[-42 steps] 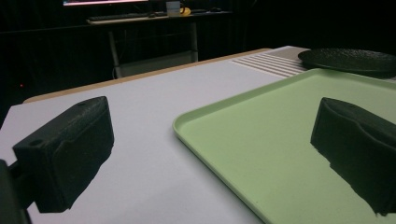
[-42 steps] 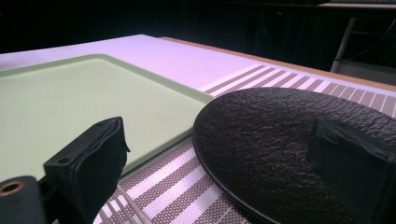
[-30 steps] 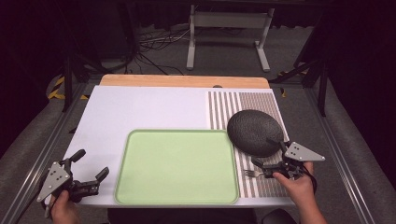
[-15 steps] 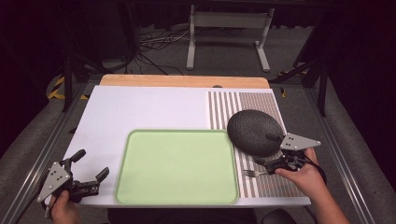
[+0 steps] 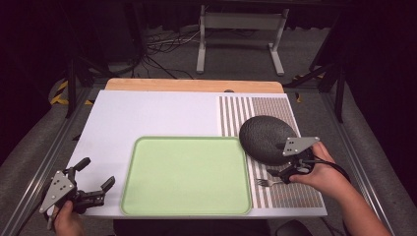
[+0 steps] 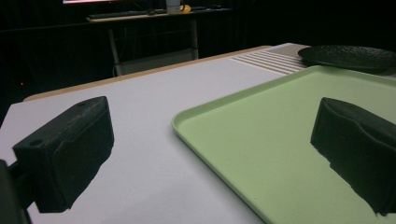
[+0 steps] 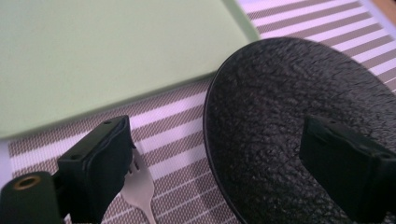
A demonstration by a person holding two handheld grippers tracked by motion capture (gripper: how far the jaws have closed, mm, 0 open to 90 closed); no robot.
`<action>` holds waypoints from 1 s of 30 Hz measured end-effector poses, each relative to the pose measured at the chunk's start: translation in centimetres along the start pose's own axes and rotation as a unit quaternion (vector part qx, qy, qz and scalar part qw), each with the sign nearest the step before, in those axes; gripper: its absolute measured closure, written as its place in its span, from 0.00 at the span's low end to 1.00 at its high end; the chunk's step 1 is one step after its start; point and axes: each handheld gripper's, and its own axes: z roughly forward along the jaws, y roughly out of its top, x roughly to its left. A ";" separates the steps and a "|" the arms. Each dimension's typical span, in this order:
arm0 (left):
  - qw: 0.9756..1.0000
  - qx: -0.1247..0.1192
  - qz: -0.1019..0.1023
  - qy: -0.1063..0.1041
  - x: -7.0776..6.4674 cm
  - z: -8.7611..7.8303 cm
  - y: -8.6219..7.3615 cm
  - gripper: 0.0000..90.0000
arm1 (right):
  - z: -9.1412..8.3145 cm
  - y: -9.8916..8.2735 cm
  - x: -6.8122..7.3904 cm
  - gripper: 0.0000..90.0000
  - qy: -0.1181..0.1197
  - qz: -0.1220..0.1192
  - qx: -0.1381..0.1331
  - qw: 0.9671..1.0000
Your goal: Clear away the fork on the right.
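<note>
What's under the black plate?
The black plate lies on a striped mat, beside a fork. Whatever is beneath its middle is covered.

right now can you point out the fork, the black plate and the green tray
fork [image 5: 266, 182], high view, on the tines and neck lying on the striped mat.
black plate [image 5: 263, 137], high view, on the middle of its textured face.
green tray [image 5: 140, 147], high view, on the raised rim near its far left corner.
</note>
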 end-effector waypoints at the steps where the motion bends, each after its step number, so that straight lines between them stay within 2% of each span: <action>1: 1.000 0.000 0.000 0.000 0.0 0.0 0.0 0.00 | 0.0 0.1 0.0 0.12 0.003 -0.005 0.007 1.000; 2: 1.000 0.000 0.000 0.000 0.0 0.0 0.0 0.00 | 0.0 0.1 0.0 0.12 0.003 -0.005 0.007 1.000; 3: 1.000 0.001 0.001 -0.002 0.0 0.0 0.0 0.00 | 0.1 0.3 -0.1 0.13 0.008 -0.014 0.026 1.000; 7: 1.000 0.002 0.002 -0.002 -0.1 0.1 0.0 0.00 | 0.2 0.5 -0.2 0.14 0.019 -0.023 0.052 0.998; 10: 1.000 0.001 0.000 -0.001 -0.1 0.1 0.0 0.00 | 0.3 0.6 -0.3 0.15 0.033 -0.029 0.078 0.996; 15: 1.000 0.002 -0.001 -0.002 -0.1 0.1 0.0 0.00 | 0.8 0.4 -0.4 0.13 0.039 -0.039 0.098 0.994; 16: 1.000 0.004 0.000 -0.002 -0.1 0.1 0.0 0.00 | 0.9 0.4 -0.5 0.13 0.043 -0.048 0.103 0.993; 18: 1.000 0.004 0.001 -0.003 -0.1 0.1 0.0 0.00 | 1.0 0.4 -0.5 0.15 0.051 -0.044 0.121 0.990; 20: 1.000 0.004 0.002 -0.004 -0.1 0.1 0.0 0.00 | 1.1 0.4 -0.5 0.14 0.052 -0.056 0.127 0.989; 26: 1.000 0.005 0.001 -0.002 -0.1 0.1 0.0 0.00 | 1.4 0.3 -0.5 0.18 0.070 -0.059 0.163 0.982; 27: 1.000 0.005 0.001 -0.002 -0.1 0.1 0.0 0.00 | 1.4 0.3 -0.5 0.18 0.070 -0.059 0.163 0.982; 28: 1.000 0.004 0.000 -0.002 -0.1 0.1 0.0 0.00 | 1.5 0.3 -0.5 0.18 0.076 -0.066 0.170 0.980; 30: 1.000 0.005 0.001 -0.002 -0.1 0.1 0.0 0.00 | 1.6 0.3 -0.4 0.19 0.080 -0.063 0.182 0.978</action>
